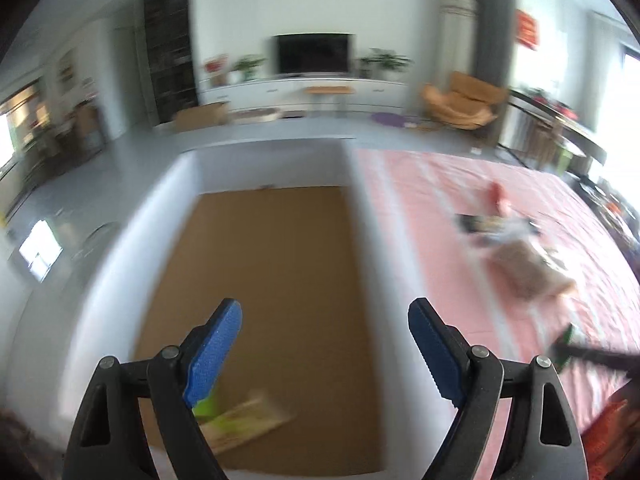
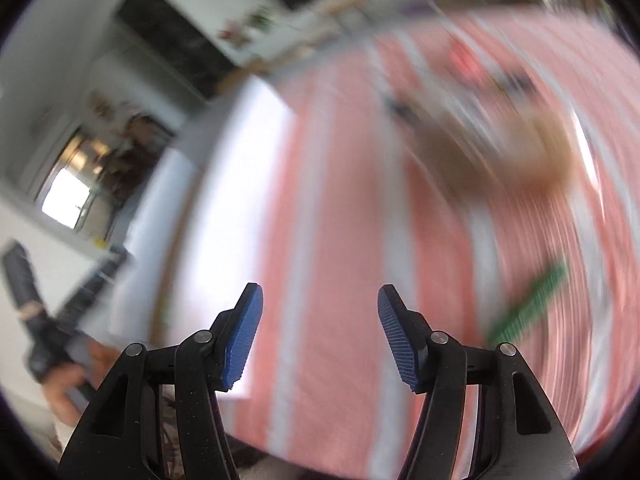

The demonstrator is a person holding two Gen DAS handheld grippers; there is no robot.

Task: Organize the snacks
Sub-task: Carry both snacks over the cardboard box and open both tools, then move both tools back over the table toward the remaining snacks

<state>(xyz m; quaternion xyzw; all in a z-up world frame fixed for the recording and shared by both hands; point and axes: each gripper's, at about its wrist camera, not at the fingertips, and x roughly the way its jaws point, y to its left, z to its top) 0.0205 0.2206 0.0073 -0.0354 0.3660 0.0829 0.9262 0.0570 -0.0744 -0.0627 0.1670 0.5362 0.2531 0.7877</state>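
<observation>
White walls, grey floor (image 1: 100, 184); television (image 1: 313, 54) on white cabinet (image 1: 304, 90), tan armchair (image 1: 460, 106), bright windows (image 1: 616, 92)

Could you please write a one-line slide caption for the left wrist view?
Open left gripper above a white box holding one snack packet, more snacks on the pink cloth.

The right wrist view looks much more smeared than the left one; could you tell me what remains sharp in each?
Right wrist view: only the right gripper is crisp; the striped pink cloth streaks heavily. Left wrist view: milder blur; the left gripper is sharp, the white box soft-edged, the snacks smeared.
</observation>
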